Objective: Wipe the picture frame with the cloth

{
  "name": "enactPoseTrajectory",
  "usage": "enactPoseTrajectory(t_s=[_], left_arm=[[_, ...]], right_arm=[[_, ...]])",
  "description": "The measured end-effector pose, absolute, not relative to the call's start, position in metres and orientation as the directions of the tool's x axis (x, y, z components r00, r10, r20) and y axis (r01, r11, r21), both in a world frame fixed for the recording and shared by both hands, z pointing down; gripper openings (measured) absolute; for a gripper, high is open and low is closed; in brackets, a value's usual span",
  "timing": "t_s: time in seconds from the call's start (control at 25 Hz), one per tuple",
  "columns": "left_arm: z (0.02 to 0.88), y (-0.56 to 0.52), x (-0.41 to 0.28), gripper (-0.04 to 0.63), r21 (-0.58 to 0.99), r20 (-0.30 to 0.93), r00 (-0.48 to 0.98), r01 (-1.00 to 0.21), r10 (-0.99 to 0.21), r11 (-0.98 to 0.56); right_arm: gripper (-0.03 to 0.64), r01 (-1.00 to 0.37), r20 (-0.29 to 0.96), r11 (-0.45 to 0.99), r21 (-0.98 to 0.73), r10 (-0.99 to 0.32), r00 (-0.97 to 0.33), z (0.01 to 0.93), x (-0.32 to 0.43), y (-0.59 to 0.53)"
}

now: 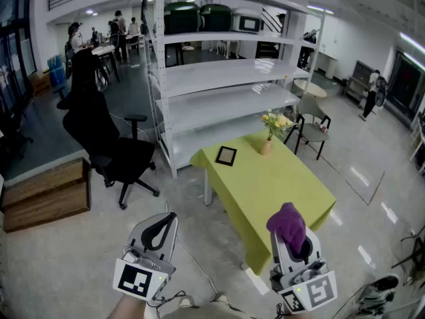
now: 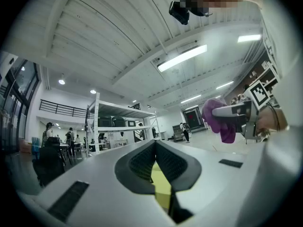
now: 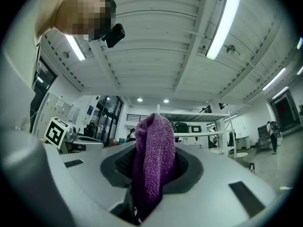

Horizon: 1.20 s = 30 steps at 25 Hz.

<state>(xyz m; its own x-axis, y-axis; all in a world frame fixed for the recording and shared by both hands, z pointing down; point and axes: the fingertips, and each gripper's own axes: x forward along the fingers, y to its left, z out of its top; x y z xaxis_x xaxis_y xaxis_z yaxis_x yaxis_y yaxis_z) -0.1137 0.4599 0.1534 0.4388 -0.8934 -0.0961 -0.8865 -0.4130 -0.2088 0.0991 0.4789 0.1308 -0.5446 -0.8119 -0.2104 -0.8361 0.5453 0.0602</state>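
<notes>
The picture frame point(image 1: 226, 155) lies flat near the edge of the green table point(image 1: 285, 188), at my 12 o'clock, well away. My right gripper point(image 1: 297, 250) squeezes the purple cloth point(image 1: 287, 223); my left gripper point(image 1: 161, 230) is closed on nothing. Rubbing hard could push the frame off, or bump the flower vase point(image 1: 267, 145) at its 3 o'clock.

The near half of the table point(image 1: 292, 188) is left open. Its left corner is taken by a picture frame point(image 1: 226, 155), its far corner by a vase point(image 1: 266, 146).

Grey tools point(image 1: 170, 216), black-and-white marker cubes point(image 1: 141, 281)
</notes>
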Motion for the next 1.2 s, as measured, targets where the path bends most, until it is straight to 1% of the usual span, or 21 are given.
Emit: enactPoseTrajectory(t_s=[0.12,0.76,1.04,1.2], left_arm=[[0.156,0.455,-0.108,0.008,-0.209,-0.086,0.438,-0.886,-0.895,-0.413],[0.169,0.436,-0.051,0.008,-0.239,-0.055,0.407,-0.892,-0.912,-0.384],[0.181,0.432,-0.034,0.008,-0.256,-0.038,0.404,-0.888,-0.914,-0.382],[0.181,0.422,-0.032,0.008,-0.266,-0.054,0.397,-0.89,-0.916,-0.37]], right_arm=[[0.115,-0.826,-0.222,0.564,0.027,-0.802,-0.555,0.132,0.106,0.475],[0.117,-0.786,-0.166,0.618,-0.011,-0.776,-0.608,0.165,0.155,0.445],[0.118,-0.773,-0.17,0.633,-0.025,-0.765,-0.621,0.172,0.168,0.429],[0.118,-0.772,-0.171,0.635,-0.027,-0.764,-0.623,0.178,0.172,0.414]])
